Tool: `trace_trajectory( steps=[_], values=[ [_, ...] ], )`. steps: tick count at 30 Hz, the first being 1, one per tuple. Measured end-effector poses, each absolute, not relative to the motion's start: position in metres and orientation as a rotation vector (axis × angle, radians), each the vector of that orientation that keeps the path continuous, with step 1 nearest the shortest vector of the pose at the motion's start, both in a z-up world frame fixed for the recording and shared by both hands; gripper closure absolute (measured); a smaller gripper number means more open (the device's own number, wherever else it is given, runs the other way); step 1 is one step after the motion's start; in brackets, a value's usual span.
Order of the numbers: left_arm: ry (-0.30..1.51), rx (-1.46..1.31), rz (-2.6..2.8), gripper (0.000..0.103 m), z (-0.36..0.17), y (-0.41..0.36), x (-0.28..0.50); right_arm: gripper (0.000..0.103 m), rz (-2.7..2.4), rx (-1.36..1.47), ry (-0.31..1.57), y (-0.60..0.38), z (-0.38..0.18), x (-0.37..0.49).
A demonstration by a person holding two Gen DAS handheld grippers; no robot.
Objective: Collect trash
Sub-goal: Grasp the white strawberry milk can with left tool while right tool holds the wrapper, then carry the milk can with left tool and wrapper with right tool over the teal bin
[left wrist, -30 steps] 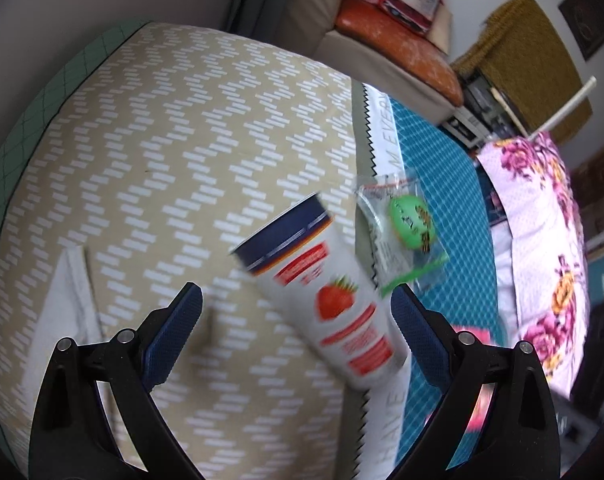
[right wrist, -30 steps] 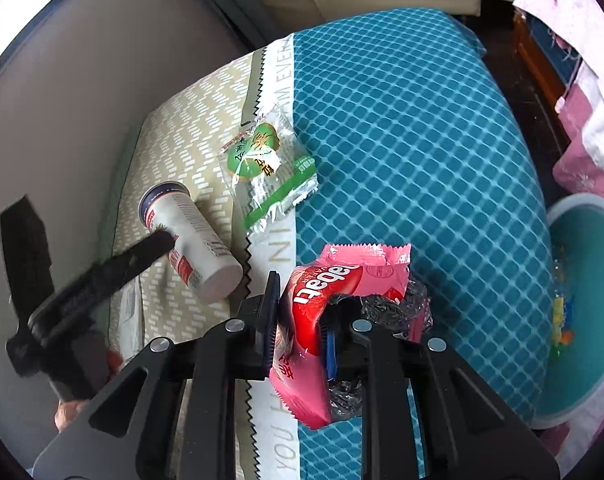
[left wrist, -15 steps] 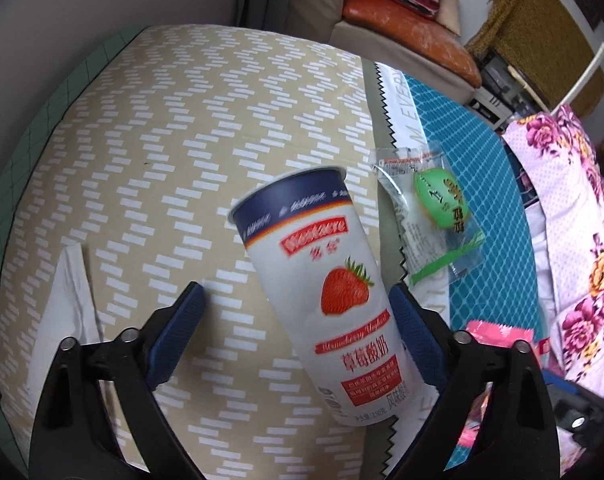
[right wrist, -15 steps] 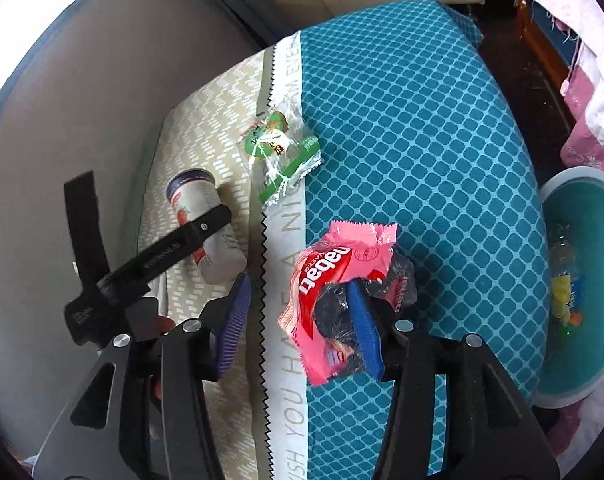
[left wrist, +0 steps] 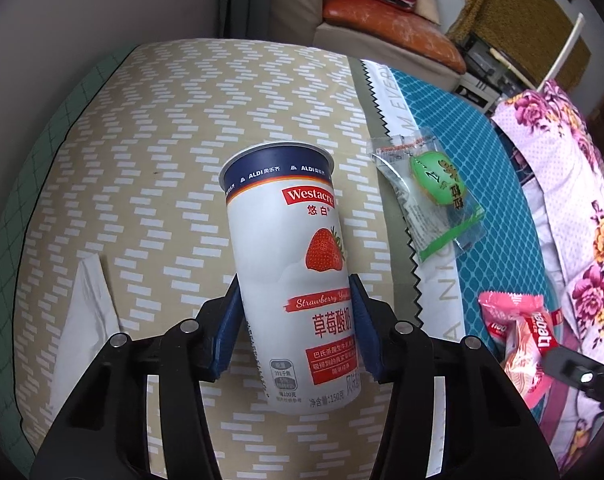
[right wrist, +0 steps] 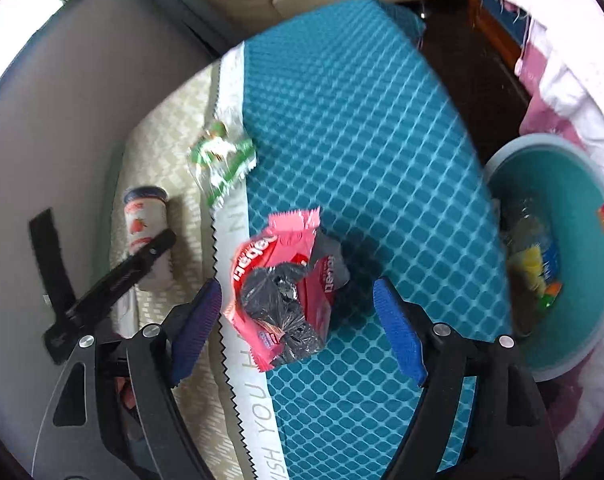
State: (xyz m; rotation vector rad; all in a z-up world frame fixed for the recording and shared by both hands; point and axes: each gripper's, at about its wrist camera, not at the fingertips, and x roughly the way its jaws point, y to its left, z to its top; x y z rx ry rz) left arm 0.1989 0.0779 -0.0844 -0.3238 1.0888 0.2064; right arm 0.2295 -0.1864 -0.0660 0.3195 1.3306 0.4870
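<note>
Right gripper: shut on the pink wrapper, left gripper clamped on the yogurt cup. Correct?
Not quite. In the right wrist view the right gripper has just been opening; the pink wrapper lies loose between its pads. The left gripper does clamp the yogurt cup.

Patterned bed, yogurt cup, wrappers, perhaps tissue

Your yogurt cup lies on the table; the clear packet sits to its right, the crumpled wrapper nearer, the basin far right.
</note>
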Motion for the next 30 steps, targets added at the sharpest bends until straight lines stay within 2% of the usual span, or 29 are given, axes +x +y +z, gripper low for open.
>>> trace_trajectory(
  steps=[6,7,8,11,30],
  values=[
    [1.093,-0.342,0.162,0.052,-0.081,0.086,0.189,0.03,0.465,0.286,1.325,-0.172,-0.086,0.233],
    [1.094,-0.347,0.148,0.052,-0.08,0.086,0.187,0.035,0.471,0.293,1.319,-0.171,-0.086,0.232],
    [1.093,-0.342,0.139,0.052,-0.079,0.086,0.183,0.049,0.488,0.311,1.314,-0.172,-0.086,0.23],
    [1.094,-0.334,0.111,0.052,-0.078,0.081,0.173,0.06,0.483,0.269,1.299,-0.168,-0.084,0.225],
    [1.092,-0.22,-0.056,0.052,-0.046,-0.007,0.129,0.061,0.421,0.349,1.152,-0.231,-0.044,0.183]
  ],
)
